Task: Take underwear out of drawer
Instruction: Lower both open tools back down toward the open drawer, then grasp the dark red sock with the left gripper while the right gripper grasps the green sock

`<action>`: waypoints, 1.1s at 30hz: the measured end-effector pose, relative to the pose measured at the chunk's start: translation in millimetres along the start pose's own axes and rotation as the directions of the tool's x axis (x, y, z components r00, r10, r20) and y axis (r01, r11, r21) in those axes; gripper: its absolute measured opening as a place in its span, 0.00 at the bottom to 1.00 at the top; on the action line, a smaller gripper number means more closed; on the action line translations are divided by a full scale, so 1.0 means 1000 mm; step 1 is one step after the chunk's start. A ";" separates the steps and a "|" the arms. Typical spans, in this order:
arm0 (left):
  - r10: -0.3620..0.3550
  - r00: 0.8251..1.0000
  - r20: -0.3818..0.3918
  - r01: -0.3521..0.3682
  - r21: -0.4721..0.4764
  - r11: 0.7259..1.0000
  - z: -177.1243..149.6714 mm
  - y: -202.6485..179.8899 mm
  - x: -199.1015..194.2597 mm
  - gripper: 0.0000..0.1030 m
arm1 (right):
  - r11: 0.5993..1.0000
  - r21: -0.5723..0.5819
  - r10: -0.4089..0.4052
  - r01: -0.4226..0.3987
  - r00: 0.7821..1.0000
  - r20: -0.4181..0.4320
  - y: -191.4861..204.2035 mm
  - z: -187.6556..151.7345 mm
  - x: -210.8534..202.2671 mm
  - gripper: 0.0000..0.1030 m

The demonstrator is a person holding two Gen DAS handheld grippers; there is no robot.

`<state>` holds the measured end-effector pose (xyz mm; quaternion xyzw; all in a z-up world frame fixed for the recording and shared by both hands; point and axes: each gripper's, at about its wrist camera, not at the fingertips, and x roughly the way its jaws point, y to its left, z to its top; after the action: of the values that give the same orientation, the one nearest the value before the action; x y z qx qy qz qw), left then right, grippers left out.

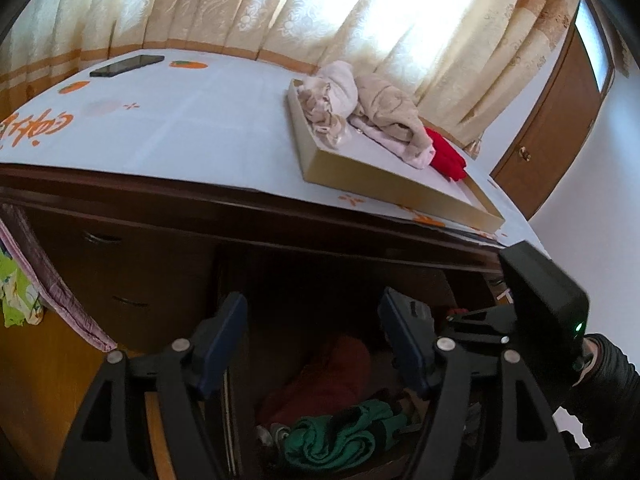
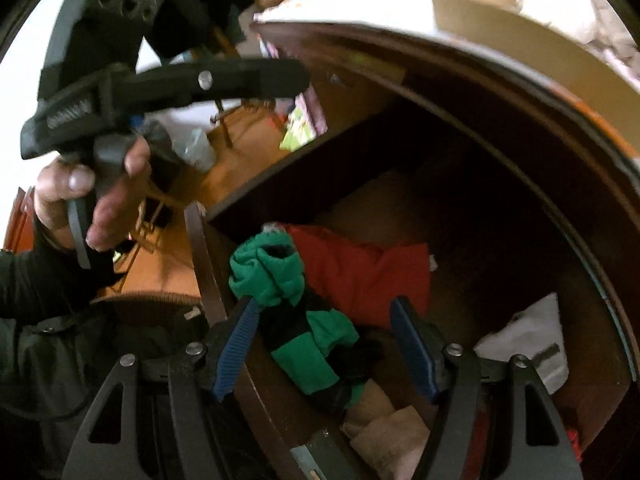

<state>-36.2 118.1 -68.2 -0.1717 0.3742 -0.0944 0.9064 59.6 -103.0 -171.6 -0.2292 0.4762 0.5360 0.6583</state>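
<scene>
The open drawer [image 2: 200, 264] under the desk top holds a green and black underwear piece [image 2: 304, 336], a red garment [image 2: 360, 276] and beige cloth [image 2: 384, 436]. My right gripper [image 2: 324, 340] is open just above the drawer, its jaws either side of the green piece, not closed on it. My left gripper [image 1: 312, 344] is open and empty above the drawer; the green piece [image 1: 340, 436] and red garment [image 1: 332, 376] lie below it. The left gripper also shows in the right wrist view [image 2: 280, 76], held in a bare hand.
On the desk top [image 1: 180, 128] a shallow cardboard tray [image 1: 360, 176] holds beige and pink garments [image 1: 380, 116] and a red one [image 1: 448, 156]. A phone [image 1: 128, 65] lies far left. Closed drawers [image 1: 116, 264] sit left. White cloth [image 2: 528, 340] lies in the drawer's right.
</scene>
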 end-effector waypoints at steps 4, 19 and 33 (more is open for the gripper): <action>0.004 1.000 0.002 -0.004 -0.017 1.000 0.000 0.005 0.000 0.73 | 1.000 -0.014 0.027 -0.028 0.996 -0.085 -0.002 0.004 0.020 0.60; -0.010 1.000 -0.027 0.009 -0.023 1.000 -0.005 0.005 0.008 0.80 | 0.997 -0.029 0.071 -0.079 0.975 -0.211 0.005 -0.004 0.061 0.23; 0.034 0.976 -0.214 0.016 0.229 0.973 -0.025 -0.041 0.051 0.79 | 0.978 0.095 -0.174 0.185 0.979 -0.110 -0.051 -0.040 -0.013 0.22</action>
<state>-19.6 59.1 -102.2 -0.0529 0.4582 -0.1507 0.8744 92.2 -158.1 -188.3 -0.2633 0.5136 0.4365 0.6902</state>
